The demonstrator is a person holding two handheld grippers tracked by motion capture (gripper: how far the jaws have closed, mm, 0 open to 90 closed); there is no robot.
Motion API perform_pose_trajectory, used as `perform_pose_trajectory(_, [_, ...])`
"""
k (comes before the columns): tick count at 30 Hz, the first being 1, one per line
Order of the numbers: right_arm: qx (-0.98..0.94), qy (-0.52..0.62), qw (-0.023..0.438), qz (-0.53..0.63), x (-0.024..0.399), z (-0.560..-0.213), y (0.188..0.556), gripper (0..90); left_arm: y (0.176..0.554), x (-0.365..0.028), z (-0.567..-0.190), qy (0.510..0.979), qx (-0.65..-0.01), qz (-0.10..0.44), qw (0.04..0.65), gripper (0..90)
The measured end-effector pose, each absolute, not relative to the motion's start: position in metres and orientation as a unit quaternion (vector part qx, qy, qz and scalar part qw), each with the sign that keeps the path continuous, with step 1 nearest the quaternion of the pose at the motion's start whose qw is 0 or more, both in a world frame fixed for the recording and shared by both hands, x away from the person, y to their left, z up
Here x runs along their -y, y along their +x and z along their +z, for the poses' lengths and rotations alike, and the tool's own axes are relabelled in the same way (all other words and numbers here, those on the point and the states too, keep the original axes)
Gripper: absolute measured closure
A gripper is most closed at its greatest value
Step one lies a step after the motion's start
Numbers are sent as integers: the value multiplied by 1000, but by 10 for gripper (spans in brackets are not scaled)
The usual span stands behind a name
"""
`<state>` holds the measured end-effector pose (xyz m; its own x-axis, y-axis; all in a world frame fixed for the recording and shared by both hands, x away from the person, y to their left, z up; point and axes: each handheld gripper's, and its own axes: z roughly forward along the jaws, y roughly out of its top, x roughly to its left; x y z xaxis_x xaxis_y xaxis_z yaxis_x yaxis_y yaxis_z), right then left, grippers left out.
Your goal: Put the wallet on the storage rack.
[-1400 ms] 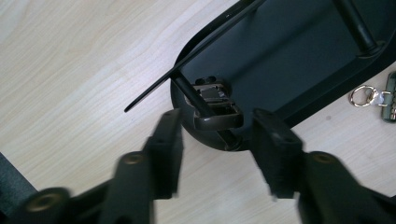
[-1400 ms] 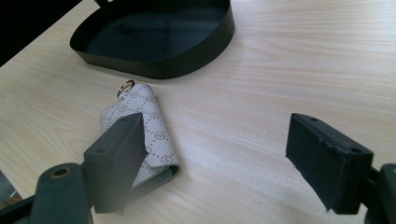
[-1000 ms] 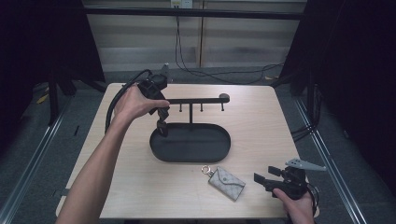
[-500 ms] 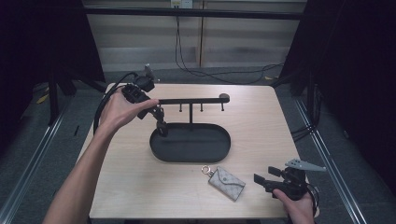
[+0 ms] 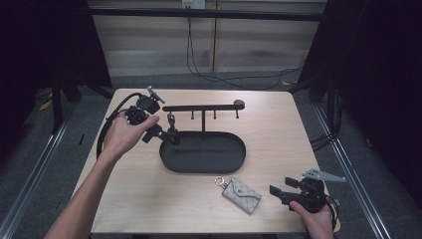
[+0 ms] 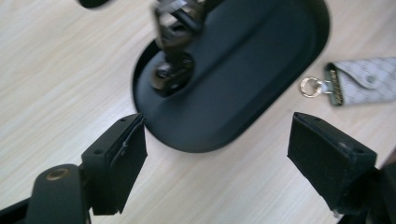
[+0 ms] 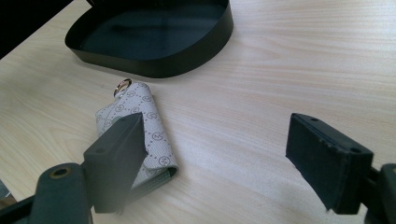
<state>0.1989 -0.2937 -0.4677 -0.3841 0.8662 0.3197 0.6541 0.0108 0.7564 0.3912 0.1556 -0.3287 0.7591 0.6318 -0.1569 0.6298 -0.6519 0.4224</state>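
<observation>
A black oval tray (image 5: 239,159) with a T-shaped hook rack (image 5: 202,107) stands mid-table. A dark clip or key item (image 5: 171,121) hangs from the rack's left end; in the left gripper view it is blurred (image 6: 172,44) over the tray (image 6: 243,79). My left gripper (image 5: 161,133) is open beside the tray's left end, its jaws wide apart with nothing between them (image 6: 215,149). A grey patterned key pouch (image 5: 241,195) with a gold ring (image 5: 219,181) lies in front of the tray. My right gripper (image 5: 279,192) is open just right of the pouch (image 7: 140,135), apart from it (image 7: 212,163).
The light wooden table (image 5: 278,129) ends close behind the tray, with dark floor and cables beyond. A black cable (image 5: 107,129) loops from the left gripper over the table's left side. The right hand rests at the table's front right corner.
The left hand has drawn back toward the left and lower, away from the rack's left end, leaving the dark item hanging there. The right gripper has stayed put.
</observation>
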Motion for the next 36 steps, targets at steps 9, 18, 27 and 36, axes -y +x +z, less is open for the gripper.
perform_pose_trajectory(9, [-700, 541, 118, 451, 294, -467, 198, 197, 371, -175, -337, 886, -354, 46, 295, 194])
perform_pose_trajectory(18, [-699, 543, 120, 450, 294, -467, 197, 197, 344, -202, -359, 845, -384, 71, 366, 230])
perform_pose_trajectory(27, [-693, 542, 119, 460, 296, -466, 197, 193, 320, -209, -382, 838, -383, 74, 381, 215])
perform_pose_trajectory(36, [-694, 545, 116, 456, 296, -465, 199, 188, 284, -223, -411, 834, -367, 61, 408, 215])
